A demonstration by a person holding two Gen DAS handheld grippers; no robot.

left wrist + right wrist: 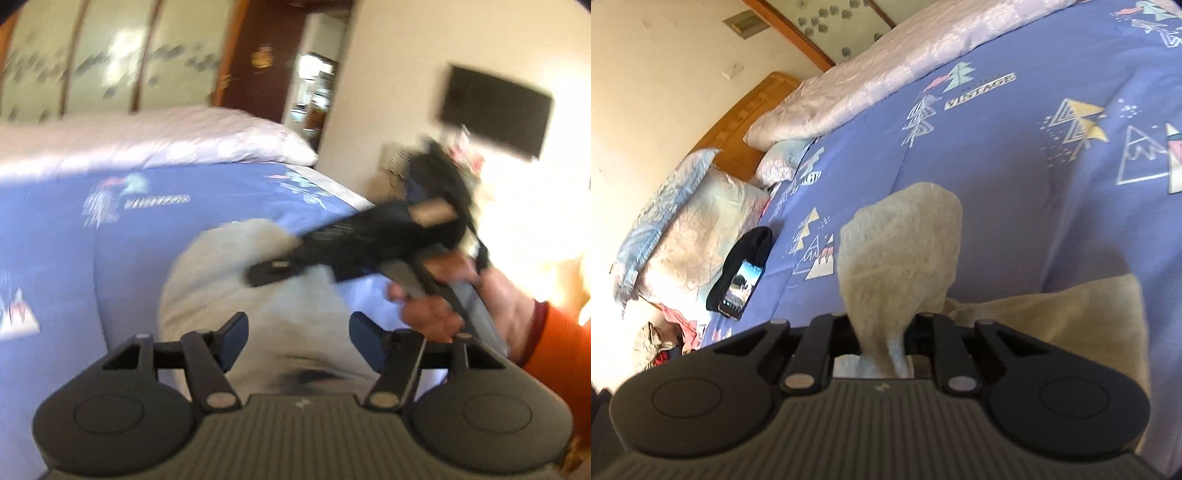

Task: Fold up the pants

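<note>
Left gripper (297, 341): jaws stand apart, blue pads bare, nothing between them; pale cloth of the pants (236, 295) lies below and beyond the gap, not pinched. Right gripper (882, 325): jaws drawn in tight on a bunched fold of the pants (901, 251), cloth rising in a lump ahead of the fingers and narrowing to a neck where the pads nip it. In the left view the right gripper (266, 271) shows from the side, blurred, its black fingers reaching over the pants; a hand (432, 314) grips its handle, orange sleeve (561, 354) at the frame edge. Pants are cream-grey, soft-looking; one part heaped on the bed near both grippers, another flat panel (1071, 314) spread just right of the right gripper. Under them, a blue quilt (997, 155) printed with triangles, mountains and the word VINTAGE. A pale pink blanket (905, 66) lies along the far side of the quilt. Toward the head of the bed: pillows (687, 229) against a wooden headboard (746, 118). A phone (740, 288), screen lit, rests on the quilt edge near the pillows, partly on a black item (750, 243), kind unclear. Left view is motion-blurred; a dark panel (495, 110) hangs on the cream wall, and a doorway (314, 96) shows past the bed.
</note>
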